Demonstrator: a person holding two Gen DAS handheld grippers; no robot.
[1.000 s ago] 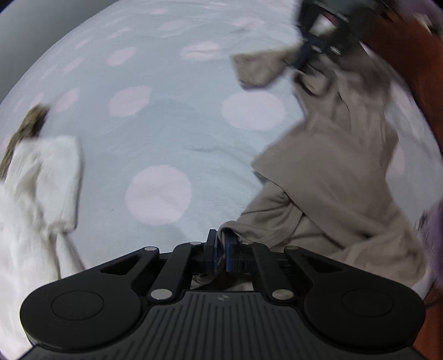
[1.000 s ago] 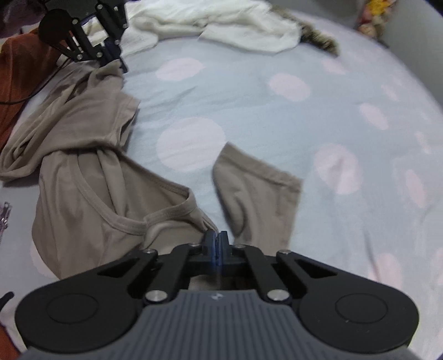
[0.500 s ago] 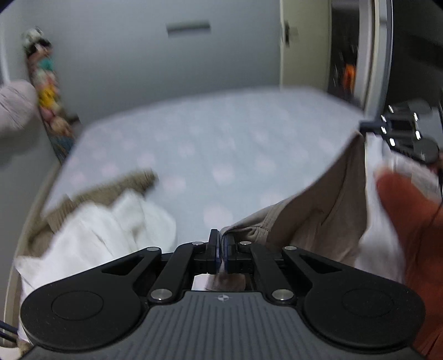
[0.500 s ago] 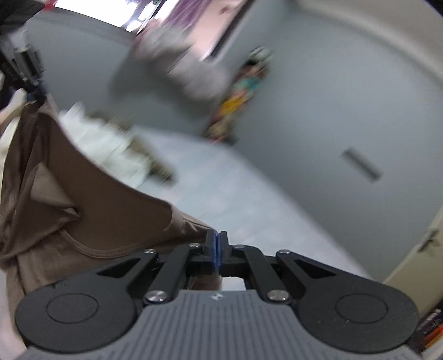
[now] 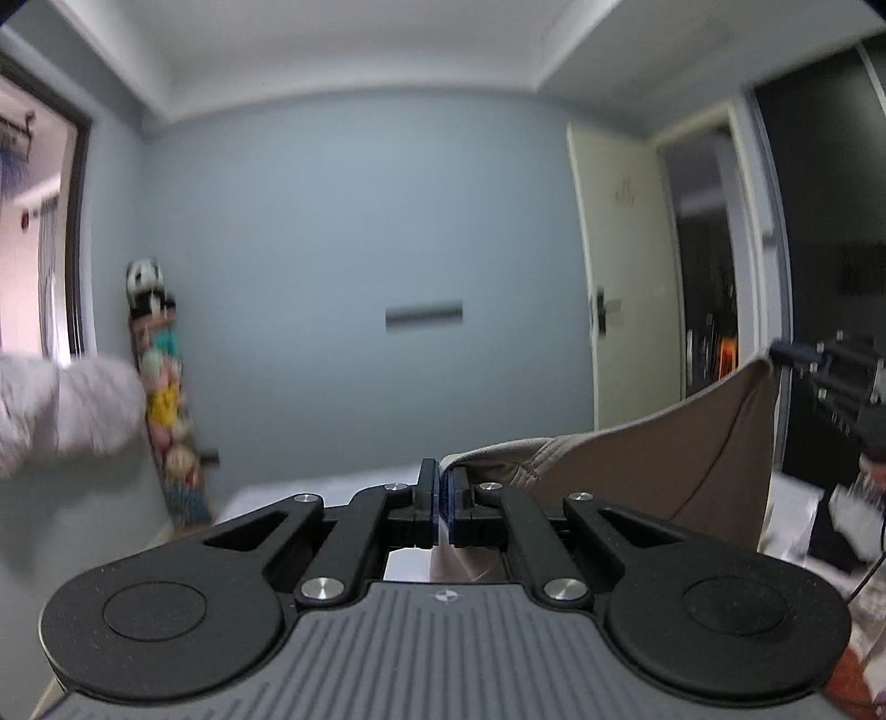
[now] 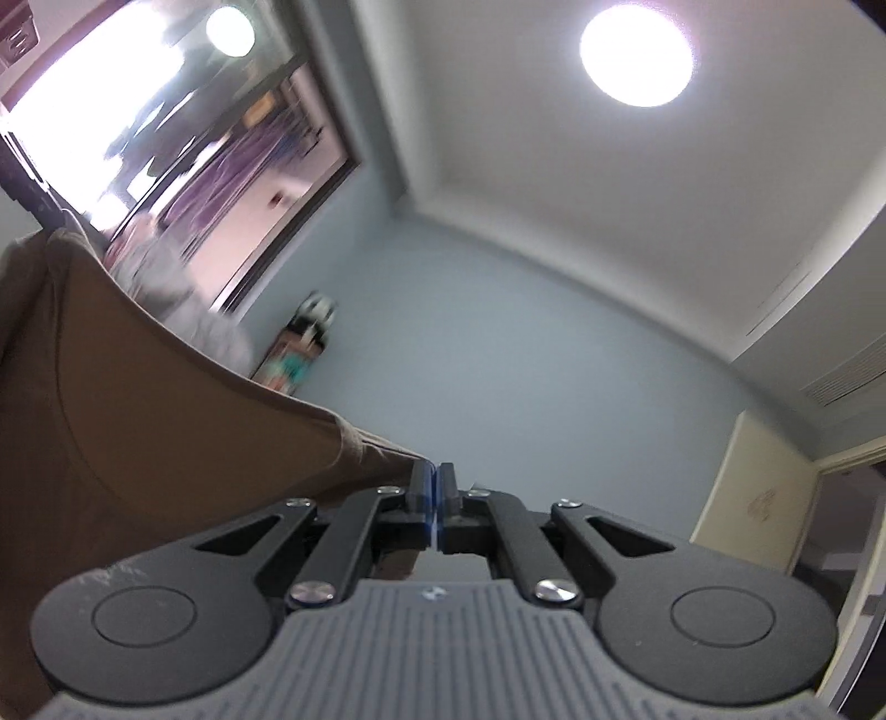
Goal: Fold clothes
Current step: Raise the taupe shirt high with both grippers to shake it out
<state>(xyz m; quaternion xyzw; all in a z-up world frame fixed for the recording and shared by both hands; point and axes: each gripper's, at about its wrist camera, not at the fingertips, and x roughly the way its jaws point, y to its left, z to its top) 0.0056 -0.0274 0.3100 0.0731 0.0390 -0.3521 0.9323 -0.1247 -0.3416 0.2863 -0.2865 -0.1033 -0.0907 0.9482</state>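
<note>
A beige T-shirt (image 5: 675,459) hangs in the air, stretched between my two grippers. My left gripper (image 5: 441,490) is shut on one end of its top edge, with cloth pinched between the pads. From there the shirt runs up to the right, where the right gripper (image 5: 786,351) holds the other end. In the right wrist view the same T-shirt (image 6: 127,399) spreads to the left, and my right gripper (image 6: 437,487) is shut on its edge. The left gripper (image 6: 52,213) shows at that view's far left, at the shirt's other corner.
A grey-blue wall (image 5: 343,277) faces me, with a tall stack of plush toys (image 5: 160,399) in the corner. A thin strip of the bed (image 5: 332,487) shows below it. A cream door (image 5: 626,288) and a dark doorway stand at the right. A ceiling lamp (image 6: 637,52) glows overhead.
Both grippers have risen from the bed with the beige T-shirt. The views swung from the dotted bedspread up to the wall and ceiling. The shirt now hangs stretched between them.
</note>
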